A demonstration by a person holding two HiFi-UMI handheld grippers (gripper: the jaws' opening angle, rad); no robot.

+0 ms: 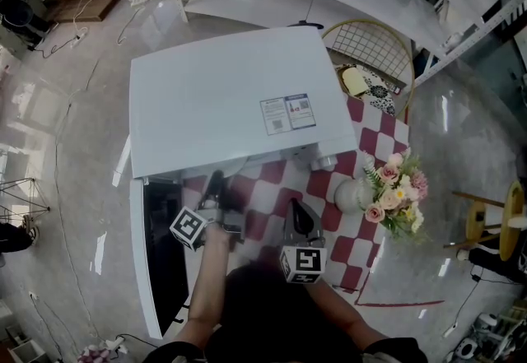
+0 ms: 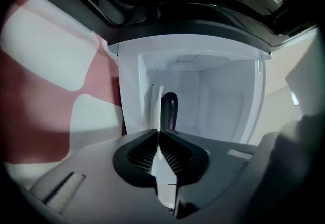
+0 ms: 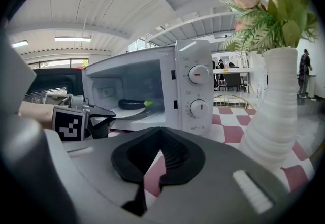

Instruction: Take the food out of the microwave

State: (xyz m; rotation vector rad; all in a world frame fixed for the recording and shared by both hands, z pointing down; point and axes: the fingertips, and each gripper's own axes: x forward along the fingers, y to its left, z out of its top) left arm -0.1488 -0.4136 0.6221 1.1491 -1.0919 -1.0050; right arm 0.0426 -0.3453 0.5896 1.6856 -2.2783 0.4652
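A: Where's the long dark aubergine (image 3: 133, 103)?
B: On the white plate (image 3: 127, 113) inside the open white microwave (image 3: 195, 91).
A: Jaws?
B: The left gripper (image 2: 160, 131) pinches the plate's rim. The right gripper (image 3: 161, 129) is closed, empty, over the checked worktop (image 3: 231, 134).

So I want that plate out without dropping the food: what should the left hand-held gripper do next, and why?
Probably draw the plate straight back out, kept level. The left hand-held gripper is shut on its rim, it sits inside the open microwave, and the eggplant lies loose on it, so a tilt could roll it off.
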